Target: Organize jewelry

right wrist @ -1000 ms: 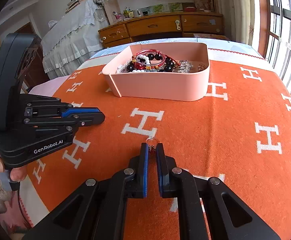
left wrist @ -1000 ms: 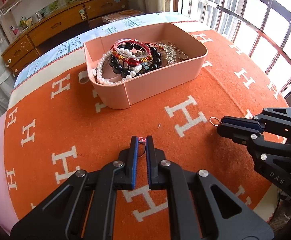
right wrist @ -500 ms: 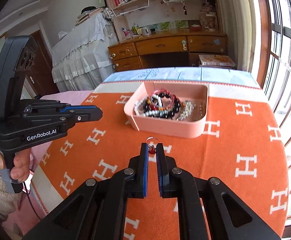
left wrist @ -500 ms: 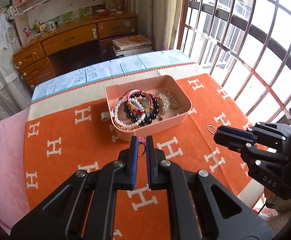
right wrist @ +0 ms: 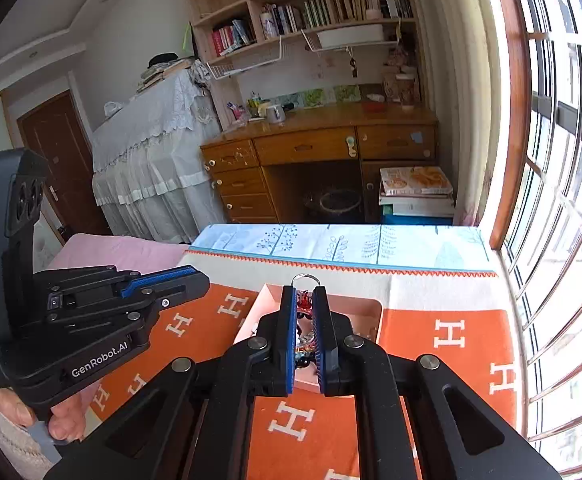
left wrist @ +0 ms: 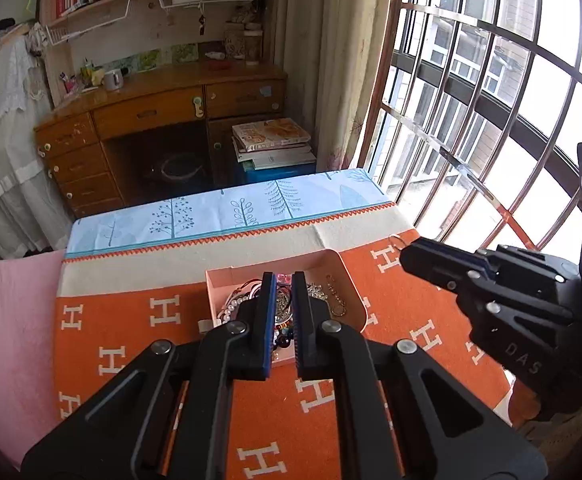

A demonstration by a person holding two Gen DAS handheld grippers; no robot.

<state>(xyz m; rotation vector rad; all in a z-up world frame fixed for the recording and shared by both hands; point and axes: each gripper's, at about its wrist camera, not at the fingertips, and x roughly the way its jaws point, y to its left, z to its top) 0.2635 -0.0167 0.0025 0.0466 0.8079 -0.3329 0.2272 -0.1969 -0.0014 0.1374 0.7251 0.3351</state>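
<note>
Rose well clear of the orange blanket (left wrist: 131,344), both together. Left hand-held gripper (left wrist: 282,280) stayed clamped on a small red-tagged piece; right hand-held gripper (right wrist: 304,292) on a ringed red charm (right wrist: 304,298). Hung above the pink jewelry tray (left wrist: 351,280), probably ready for dropping in.

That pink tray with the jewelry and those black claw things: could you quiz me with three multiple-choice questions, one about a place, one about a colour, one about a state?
1. Where does the pink tray sit?
A. on the orange blanket
B. on the wooden desk
C. on the window ledge

2. What colour are the pads lining the right gripper?
A. red
B. blue
C. yellow

3. How does the right gripper stand?
A. wide open, empty
B. closed on a small red charm with a metal ring
C. closed on a book

Answers:
1 A: H-patterned orange cloth surrounds the tray.
2 B: blue strips line both fingers.
3 B: the ring sticks out above the tips, the red piece between them.
</note>
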